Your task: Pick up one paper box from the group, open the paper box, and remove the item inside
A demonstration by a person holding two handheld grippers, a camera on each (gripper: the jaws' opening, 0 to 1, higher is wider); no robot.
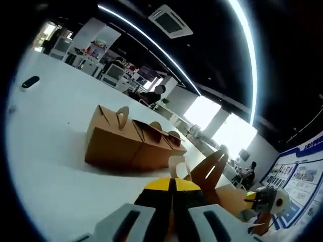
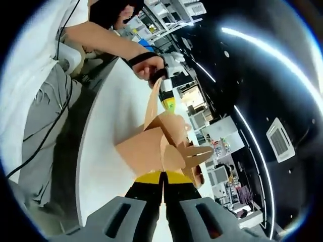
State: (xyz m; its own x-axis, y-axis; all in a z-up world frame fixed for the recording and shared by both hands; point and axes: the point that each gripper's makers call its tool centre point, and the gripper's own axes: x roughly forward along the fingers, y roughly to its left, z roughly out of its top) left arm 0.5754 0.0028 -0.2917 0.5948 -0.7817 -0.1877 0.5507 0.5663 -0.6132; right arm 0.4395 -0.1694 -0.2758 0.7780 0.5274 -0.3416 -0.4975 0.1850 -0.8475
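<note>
Both grippers point(image 1: 173, 187) point(image 2: 162, 176) clamped flaps of the brown paper gable box point(image 2: 151, 146); pulling apart evenly should avoid tearing.

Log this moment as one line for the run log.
phase: opening box | left tongs: shut on box flap | right tongs: shut on paper box | group of boxes: on table

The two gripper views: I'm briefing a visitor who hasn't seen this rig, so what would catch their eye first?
A brown paper box held up between both grippers, the right gripper shut on one flap and the left gripper pinching another. Beyond it, a row of closed boxes sits on the white table.
</note>
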